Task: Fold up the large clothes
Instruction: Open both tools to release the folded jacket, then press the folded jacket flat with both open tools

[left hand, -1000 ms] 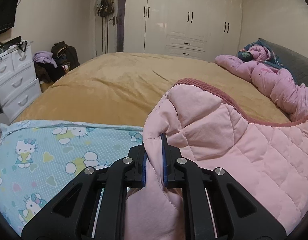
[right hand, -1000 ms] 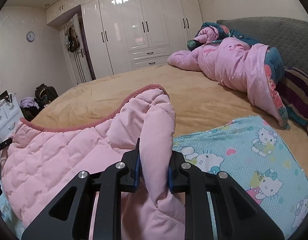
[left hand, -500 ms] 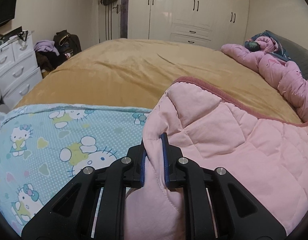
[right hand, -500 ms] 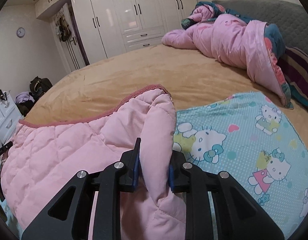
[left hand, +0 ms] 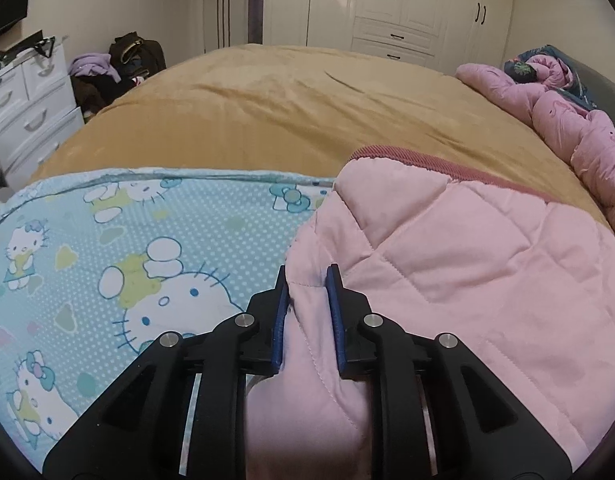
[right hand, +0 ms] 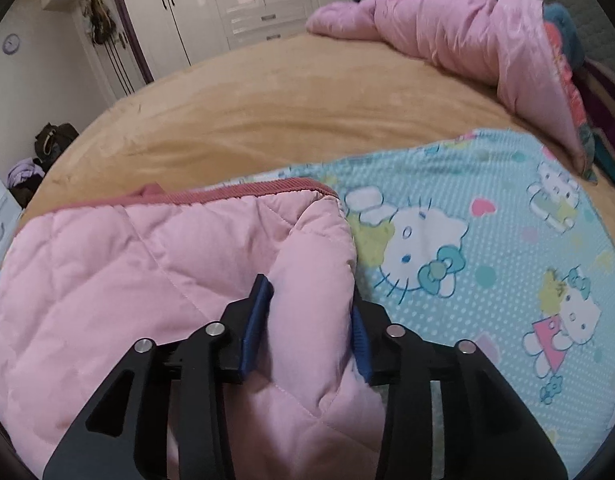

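Note:
A pink quilted garment (left hand: 447,280) with a dark pink ribbed hem lies over a light blue Hello Kitty sheet (left hand: 127,248) on the bed. My left gripper (left hand: 307,276) is shut on the garment's left corner fold, low over the sheet. In the right wrist view the same garment (right hand: 127,260) spreads to the left. My right gripper (right hand: 307,300) holds the garment's right corner between its blue pads (right hand: 257,320), with the jaws set wider apart around the thick fold. The Hello Kitty sheet (right hand: 487,240) lies to its right.
The bed has a tan cover (left hand: 287,112). A bunched pink duvet (right hand: 467,36) lies at the head of the bed. A white drawer unit (left hand: 23,108) and a pile of bags and clothes (left hand: 123,64) stand left of the bed. White wardrobes (left hand: 387,4) line the far wall.
Both grippers have lowered and tipped toward the bed with the garment's corners, so its hem now lies lower over the sheet. The right jaws have spread wider around the fold.

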`<state>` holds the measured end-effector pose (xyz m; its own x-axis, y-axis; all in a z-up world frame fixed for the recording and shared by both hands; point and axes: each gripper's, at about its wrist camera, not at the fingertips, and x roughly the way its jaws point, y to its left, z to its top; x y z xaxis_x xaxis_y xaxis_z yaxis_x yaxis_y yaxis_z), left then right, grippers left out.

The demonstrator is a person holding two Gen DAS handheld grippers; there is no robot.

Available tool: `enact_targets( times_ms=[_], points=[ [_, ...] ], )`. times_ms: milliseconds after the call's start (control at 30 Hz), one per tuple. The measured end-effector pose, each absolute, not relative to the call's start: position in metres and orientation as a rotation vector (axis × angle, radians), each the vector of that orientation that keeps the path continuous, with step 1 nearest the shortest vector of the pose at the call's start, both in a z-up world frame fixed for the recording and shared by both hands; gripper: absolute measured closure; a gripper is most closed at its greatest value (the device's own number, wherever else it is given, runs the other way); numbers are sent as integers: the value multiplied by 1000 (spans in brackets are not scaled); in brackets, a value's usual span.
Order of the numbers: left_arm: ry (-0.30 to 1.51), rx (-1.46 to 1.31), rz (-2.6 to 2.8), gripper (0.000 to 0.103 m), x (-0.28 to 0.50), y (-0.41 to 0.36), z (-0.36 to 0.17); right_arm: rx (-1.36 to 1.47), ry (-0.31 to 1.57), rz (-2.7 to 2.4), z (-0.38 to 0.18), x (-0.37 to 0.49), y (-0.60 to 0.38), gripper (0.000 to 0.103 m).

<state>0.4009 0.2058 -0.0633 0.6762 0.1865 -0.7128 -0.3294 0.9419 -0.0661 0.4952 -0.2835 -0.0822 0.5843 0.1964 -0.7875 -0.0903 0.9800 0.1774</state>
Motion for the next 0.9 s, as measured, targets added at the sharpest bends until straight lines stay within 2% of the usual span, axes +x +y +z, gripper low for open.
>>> enact_targets(
  times_ms=[300, 367, 400, 433, 467, 533, 600, 667, 900],
  points=[
    [814, -253, 263, 90, 401, 210, -76, 207, 963, 179, -98, 498, -292, 57],
    [812, -257, 263, 86, 400, 210, -74, 186, 962, 168, -91, 495, -290, 54],
    [817, -267, 280, 70, 396, 213, -69, 171, 966, 155, -86, 494, -291, 49],
    [818, -278, 303, 35, 393, 216, -66, 162, 965, 123, -79, 491, -293, 32],
    [807, -294, 308, 24, 388, 221, -62, 176, 935, 127, -70, 484, -297, 22],
    [773, -340, 280, 21, 376, 229, -50, 200, 880, 157, -53, 470, -304, 22],
    [775, -319, 300, 20, 369, 230, -40, 197, 855, 154, -39, 457, -308, 12],
    [753, -296, 305, 9, 359, 226, -24, 194, 812, 165, -22, 439, -311, 12],
    [700, -252, 242, 9, 335, 192, 15, 189, 717, 263, 16, 384, -293, 11]
  ],
)
